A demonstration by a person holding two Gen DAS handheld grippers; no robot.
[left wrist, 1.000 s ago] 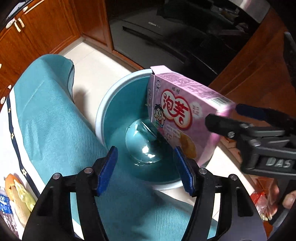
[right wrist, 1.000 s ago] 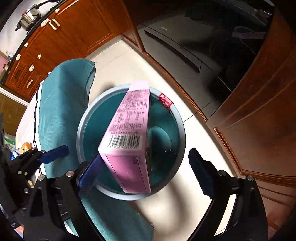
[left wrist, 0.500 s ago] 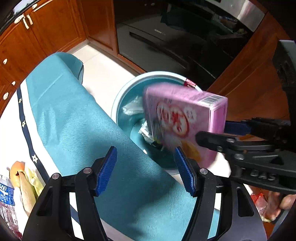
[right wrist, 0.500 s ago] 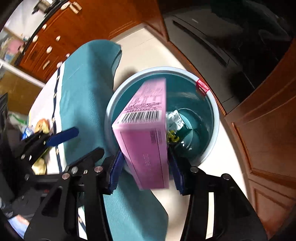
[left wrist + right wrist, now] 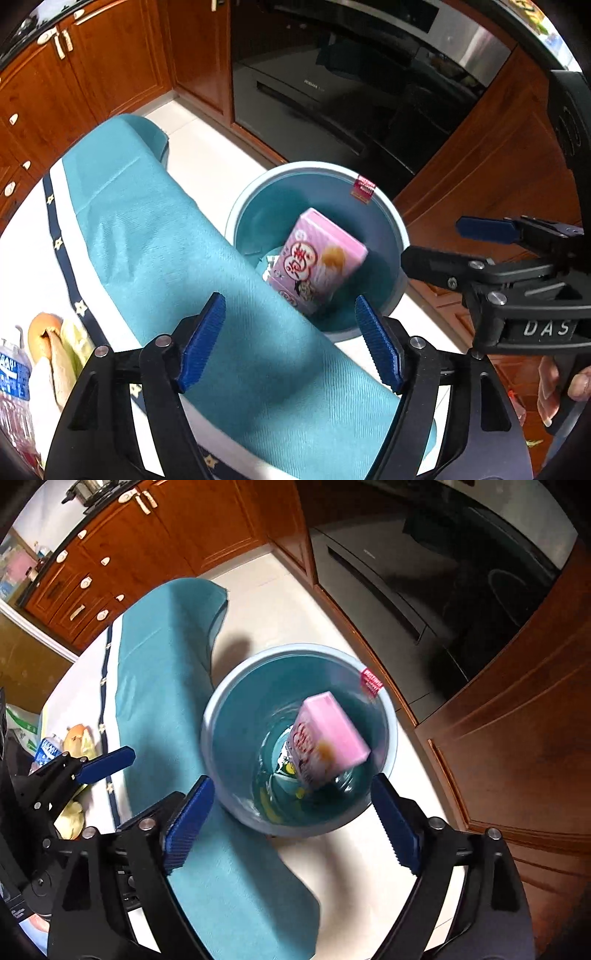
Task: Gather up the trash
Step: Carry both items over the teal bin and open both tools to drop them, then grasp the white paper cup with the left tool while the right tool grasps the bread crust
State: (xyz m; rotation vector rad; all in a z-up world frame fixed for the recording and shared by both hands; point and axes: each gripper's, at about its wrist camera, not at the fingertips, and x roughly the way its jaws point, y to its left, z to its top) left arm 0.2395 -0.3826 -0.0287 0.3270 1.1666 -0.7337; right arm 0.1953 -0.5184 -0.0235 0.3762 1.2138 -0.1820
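A pink snack box (image 5: 317, 258) lies tilted inside the round teal bin (image 5: 395, 229) on the floor, on top of wrappers; it also shows in the right wrist view (image 5: 328, 738), inside the bin (image 5: 229, 775). My right gripper (image 5: 291, 819) is open and empty above the bin's near rim; it also appears at the right of the left wrist view (image 5: 443, 240). My left gripper (image 5: 291, 343) is open and empty over the teal cloth (image 5: 177, 251), beside the bin.
The table under the teal cloth (image 5: 162, 686) holds a water bottle (image 5: 11, 373), a bun-like item (image 5: 40, 332) and bags at the left. Wooden cabinets (image 5: 92, 66) and a black oven (image 5: 351, 85) stand beyond the bin.
The right gripper opened and the pink box dropped from it into the bin. Both grippers rose away from the bin.
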